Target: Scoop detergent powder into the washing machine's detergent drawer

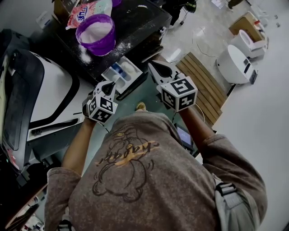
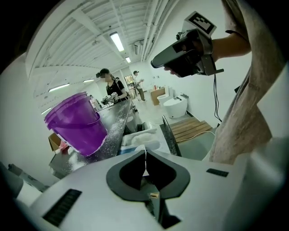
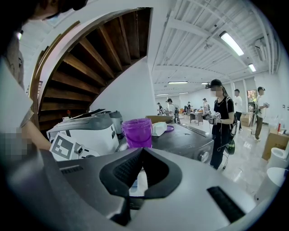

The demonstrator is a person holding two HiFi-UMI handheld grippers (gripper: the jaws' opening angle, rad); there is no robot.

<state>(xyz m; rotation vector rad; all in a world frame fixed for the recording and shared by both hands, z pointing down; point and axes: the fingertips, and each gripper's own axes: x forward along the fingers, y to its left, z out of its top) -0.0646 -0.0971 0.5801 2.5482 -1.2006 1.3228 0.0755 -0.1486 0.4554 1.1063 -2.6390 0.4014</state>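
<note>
We hold both grippers low in front of the washing machine [image 1: 140,20], and neither carries anything. The left gripper [image 1: 108,86] has its jaws pressed together on empty air. The right gripper [image 1: 156,67] likewise has its jaws closed tip to tip with nothing between them.

The detergent drawer [image 1: 122,77] stands pulled out between the two tips, at about 1 o'clock from the left gripper and 9 o'clock from the right. White powder already lies in its compartments. The purple bucket [image 1: 95,34] of powder sits on the dark machine top at 11 o'clock from the drawer, near the front edge. Spilled powder [image 1: 84,55] is scattered just beside it, and a detergent bag [image 1: 86,11] lies past the bucket at 12 o'clock. We see no scoop in any view; it may be down inside the bucket.

As we judge it, the main risk is more spillage. Any load has to cross from the bucket to the drawer, and a tilt or a jolt on that path would drop powder on the top or down the machine's front. The open drawer sticks out close to both tips, so a careless swing could knock it. A push on the bucket could tip it off the edge, and overfilling the compartments is possible too
</note>
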